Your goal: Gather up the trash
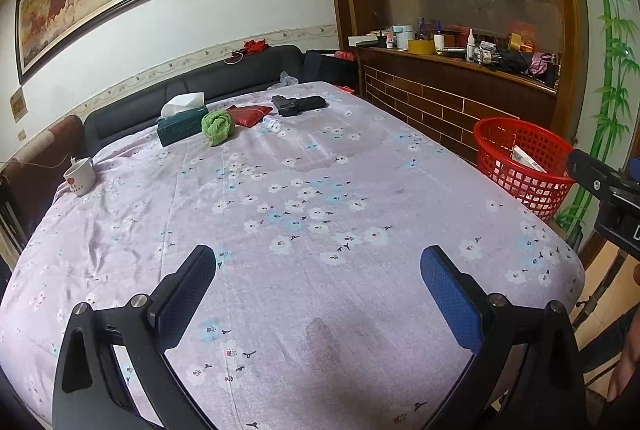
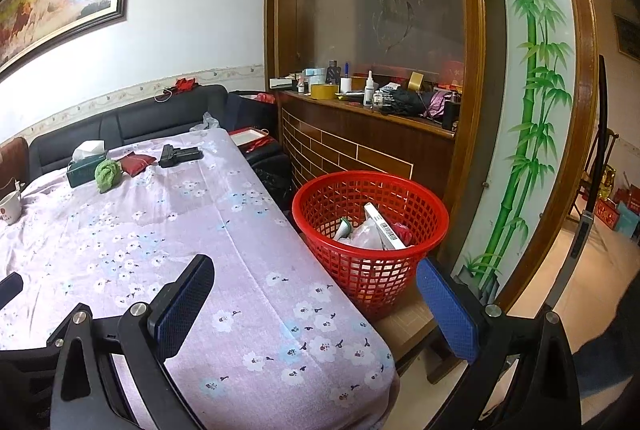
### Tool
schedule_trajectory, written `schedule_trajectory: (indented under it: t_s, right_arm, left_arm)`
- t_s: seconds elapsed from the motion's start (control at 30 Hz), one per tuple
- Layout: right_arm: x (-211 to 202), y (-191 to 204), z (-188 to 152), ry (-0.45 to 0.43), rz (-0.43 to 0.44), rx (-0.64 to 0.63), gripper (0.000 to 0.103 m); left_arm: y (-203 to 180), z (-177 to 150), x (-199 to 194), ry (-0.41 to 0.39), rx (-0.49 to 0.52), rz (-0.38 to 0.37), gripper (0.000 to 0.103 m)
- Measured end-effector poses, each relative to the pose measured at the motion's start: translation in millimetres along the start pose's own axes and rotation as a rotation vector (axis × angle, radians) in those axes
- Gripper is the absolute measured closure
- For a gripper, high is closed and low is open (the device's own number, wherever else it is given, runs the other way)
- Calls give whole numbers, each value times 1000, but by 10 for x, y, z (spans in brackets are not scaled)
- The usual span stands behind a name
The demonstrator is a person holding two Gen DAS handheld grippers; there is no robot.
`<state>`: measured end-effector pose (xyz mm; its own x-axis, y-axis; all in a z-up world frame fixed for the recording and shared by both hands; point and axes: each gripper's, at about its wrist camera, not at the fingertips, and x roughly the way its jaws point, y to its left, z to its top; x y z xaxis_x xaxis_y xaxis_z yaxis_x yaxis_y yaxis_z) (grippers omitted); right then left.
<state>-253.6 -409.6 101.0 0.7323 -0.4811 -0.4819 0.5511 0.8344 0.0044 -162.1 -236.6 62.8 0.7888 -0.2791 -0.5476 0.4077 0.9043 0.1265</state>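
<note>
- Lower half of both wrist views: left gripper (image 1: 318, 264) and right gripper (image 2: 314, 274), each spread wide, nothing between the blue-padded fingers.
- Left gripper hangs over the lilac flower-print tablecloth (image 1: 304, 198); right gripper sits over the cloth's right edge, its right finger (image 2: 444, 306) low in front of the basket.
- Right of centre in the right view: red plastic mesh basket (image 2: 370, 230) on a low wooden stand just beside the table, holding trash – a white barcoded flat box (image 2: 386, 228), crumpled clear plastic (image 2: 366, 236), something red.
- Same basket shows at the right edge of the left view.
- Upper left of the cloth: dark green tissue box (image 1: 182, 122), green crumpled cloth (image 1: 217, 126), dark red pouch (image 1: 249, 115), black gun-shaped object (image 1: 298, 105).
- Far left edge: white mug (image 1: 79, 176).
- Behind the table: black sofa (image 1: 192, 86).
</note>
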Motion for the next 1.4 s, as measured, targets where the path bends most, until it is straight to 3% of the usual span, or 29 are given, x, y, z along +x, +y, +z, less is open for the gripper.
schedule_trajectory:
  t_s: [1.4]
  right_arm:
    - [60,-19,-34,22,-3,0,1]
  left_arm:
    - [-20,-31,22,10,7,-3,1]
